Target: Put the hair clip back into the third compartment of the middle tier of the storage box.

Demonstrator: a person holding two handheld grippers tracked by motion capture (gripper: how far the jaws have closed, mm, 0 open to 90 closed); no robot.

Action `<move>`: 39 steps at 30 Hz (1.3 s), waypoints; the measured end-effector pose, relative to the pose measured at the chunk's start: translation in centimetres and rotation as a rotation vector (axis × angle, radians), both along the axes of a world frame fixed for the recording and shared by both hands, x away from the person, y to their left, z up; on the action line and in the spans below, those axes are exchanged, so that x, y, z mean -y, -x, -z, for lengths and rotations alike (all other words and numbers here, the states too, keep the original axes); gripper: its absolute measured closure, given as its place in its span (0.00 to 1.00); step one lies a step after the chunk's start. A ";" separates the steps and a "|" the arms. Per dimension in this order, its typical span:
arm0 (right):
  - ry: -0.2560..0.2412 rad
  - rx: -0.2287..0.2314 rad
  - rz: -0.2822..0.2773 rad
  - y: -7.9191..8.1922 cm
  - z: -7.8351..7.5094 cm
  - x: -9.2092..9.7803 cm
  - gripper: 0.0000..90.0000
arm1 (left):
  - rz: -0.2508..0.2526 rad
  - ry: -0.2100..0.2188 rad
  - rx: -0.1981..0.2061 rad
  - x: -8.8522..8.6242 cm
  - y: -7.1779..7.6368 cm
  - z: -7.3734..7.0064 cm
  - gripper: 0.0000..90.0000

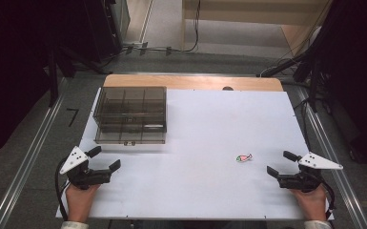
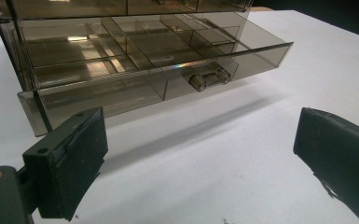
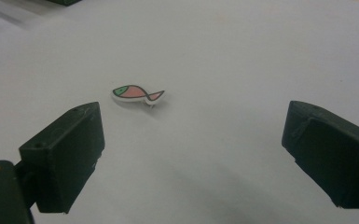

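Observation:
A small flat fish figure (image 1: 243, 157), pink with a green head, lies on the white table (image 1: 205, 133) right of centre. My right gripper (image 1: 280, 163) stands open a short way to its right, near the front edge; the fish (image 3: 137, 93) lies ahead of the jaws, nearer the left one. A smoky clear plastic drawer box (image 1: 130, 115) stands at the back left, its lower drawer (image 2: 168, 60) pulled out a little, with a small knob (image 2: 208, 76) on its front. My left gripper (image 1: 107, 159) stands open just in front of the box, nothing between its fingers.
The drawer shows several bare compartments. A wooden strip (image 1: 193, 82) edges the far side of the table. Dark stands and cables (image 1: 162, 48) lie on the floor beyond. A person's hands hold both grippers at the table's front edge.

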State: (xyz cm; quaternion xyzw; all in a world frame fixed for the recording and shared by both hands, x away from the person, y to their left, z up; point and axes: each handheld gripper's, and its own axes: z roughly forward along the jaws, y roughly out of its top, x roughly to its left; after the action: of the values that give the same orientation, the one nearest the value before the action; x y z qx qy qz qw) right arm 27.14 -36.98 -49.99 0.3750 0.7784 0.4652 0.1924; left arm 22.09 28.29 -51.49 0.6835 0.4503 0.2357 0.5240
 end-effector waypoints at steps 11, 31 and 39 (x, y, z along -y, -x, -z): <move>0.014 -0.017 -0.035 -0.3 0.1 -0.9 0.04 | 0.000 0.000 0.000 0.0 0.0 0.0 0.04; 0.038 -0.020 -0.096 -0.7 0.1 -2.6 0.10 | 0.000 0.000 0.000 0.0 0.0 0.0 0.04; 0.048 -0.023 -0.127 -0.9 0.1 -3.4 0.13 | 0.002 0.002 0.000 0.0 0.0 0.0 0.04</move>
State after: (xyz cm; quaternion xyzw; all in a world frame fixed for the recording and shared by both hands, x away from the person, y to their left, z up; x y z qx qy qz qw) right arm 28.08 -33.58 -50.09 0.3256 0.8138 0.4532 0.1625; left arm 22.10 28.30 -51.49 0.6834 0.4498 0.2347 0.5249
